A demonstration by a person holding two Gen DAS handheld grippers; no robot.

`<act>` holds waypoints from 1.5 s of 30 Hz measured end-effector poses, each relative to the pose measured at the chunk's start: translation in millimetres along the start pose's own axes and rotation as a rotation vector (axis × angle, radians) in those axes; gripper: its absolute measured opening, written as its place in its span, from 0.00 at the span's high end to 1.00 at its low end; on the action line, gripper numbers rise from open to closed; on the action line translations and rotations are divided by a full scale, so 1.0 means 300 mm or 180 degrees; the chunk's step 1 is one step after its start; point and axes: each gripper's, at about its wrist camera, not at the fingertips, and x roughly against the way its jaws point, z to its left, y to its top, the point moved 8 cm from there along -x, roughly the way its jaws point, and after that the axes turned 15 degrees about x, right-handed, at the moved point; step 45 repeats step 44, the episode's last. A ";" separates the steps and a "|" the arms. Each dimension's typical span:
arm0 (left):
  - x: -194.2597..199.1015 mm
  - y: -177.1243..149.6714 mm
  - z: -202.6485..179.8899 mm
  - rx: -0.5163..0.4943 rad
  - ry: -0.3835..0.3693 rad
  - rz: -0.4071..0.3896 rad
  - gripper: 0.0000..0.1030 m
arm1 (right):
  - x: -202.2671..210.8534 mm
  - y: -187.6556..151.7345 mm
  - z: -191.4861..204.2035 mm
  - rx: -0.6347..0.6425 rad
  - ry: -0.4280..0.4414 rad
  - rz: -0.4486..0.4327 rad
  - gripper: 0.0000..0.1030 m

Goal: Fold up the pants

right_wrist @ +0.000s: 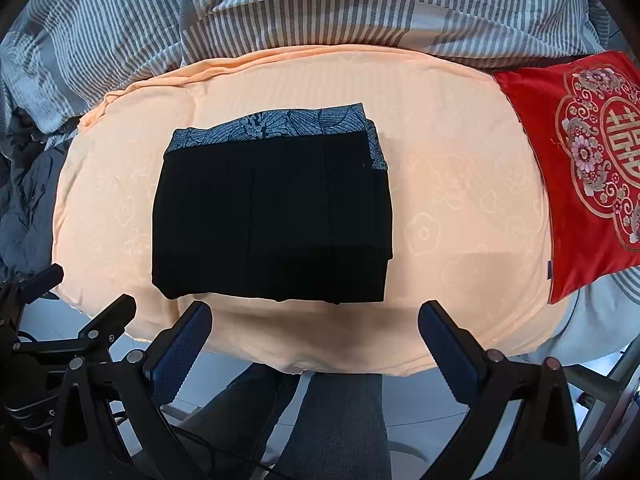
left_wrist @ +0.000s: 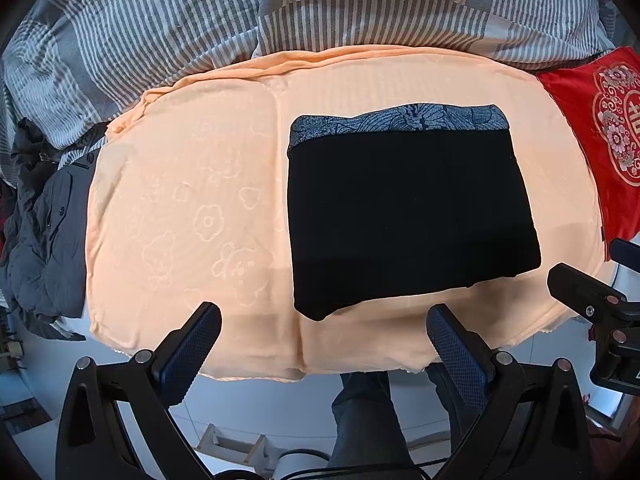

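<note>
The black pants (left_wrist: 408, 216) lie folded into a compact rectangle on the peach blanket (left_wrist: 192, 208), with a grey-blue patterned band along the far edge. They also show in the right wrist view (right_wrist: 272, 224) on the same blanket (right_wrist: 452, 216). My left gripper (left_wrist: 324, 320) is open and empty, held back from the near edge of the pants. My right gripper (right_wrist: 316, 316) is open and empty, just short of the pants' near edge. The right gripper's frame shows at the right of the left wrist view (left_wrist: 588, 300).
A striped grey-white duvet (left_wrist: 200, 20) is heaped behind the blanket. A red embroidered cushion (right_wrist: 580, 168) lies at the right. Dark grey clothing (left_wrist: 44, 240) is piled at the left. The person's legs (right_wrist: 320, 420) and floor are below the bed's edge.
</note>
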 end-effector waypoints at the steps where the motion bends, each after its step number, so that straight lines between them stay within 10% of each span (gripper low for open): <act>1: 0.000 0.000 0.000 0.0002 0.0000 -0.0001 0.00 | 0.000 -0.001 -0.002 -0.0003 -0.0001 -0.0001 0.00; 45: 0.001 0.004 0.003 0.0023 -0.0042 -0.0002 0.00 | 0.002 -0.011 0.004 -0.0002 -0.0016 0.0006 0.00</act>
